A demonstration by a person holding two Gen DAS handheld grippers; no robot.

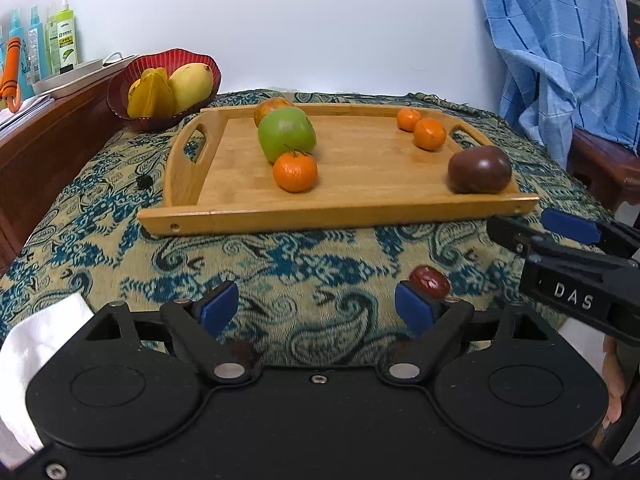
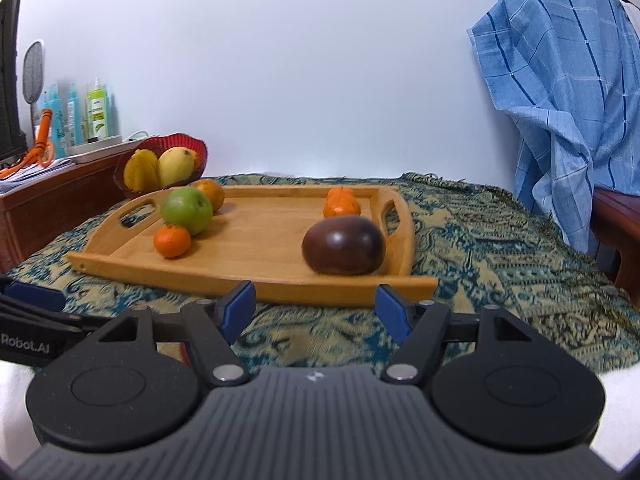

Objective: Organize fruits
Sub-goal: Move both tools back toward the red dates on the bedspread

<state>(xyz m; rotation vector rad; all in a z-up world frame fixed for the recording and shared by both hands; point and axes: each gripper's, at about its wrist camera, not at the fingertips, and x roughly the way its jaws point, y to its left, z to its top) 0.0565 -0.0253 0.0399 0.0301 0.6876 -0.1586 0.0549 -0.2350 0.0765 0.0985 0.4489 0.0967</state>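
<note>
Left hand-held gripper [image 1: 316,308]: jaws apart, nothing between the pads, above the patterned table [image 1: 120,216]. A red date [image 1: 430,282] lies on the cloth just beside its right pad. Right hand-held gripper [image 2: 316,312]: jaws apart, empty, facing the wooden tray [image 2: 280,280]. On the tray: green apple [image 2: 187,210], dark purple fruit [image 2: 344,250], several tangerines [image 2: 172,241]. Behind it, a red bowl [image 2: 198,148] holds a mango [image 2: 176,166] and a starfruit [image 2: 140,170].

Blue checked cloth [image 2: 560,92], spray bottles [image 1: 52,40]

Both wrist cams face tray [image 1: 340,216], low.
</note>
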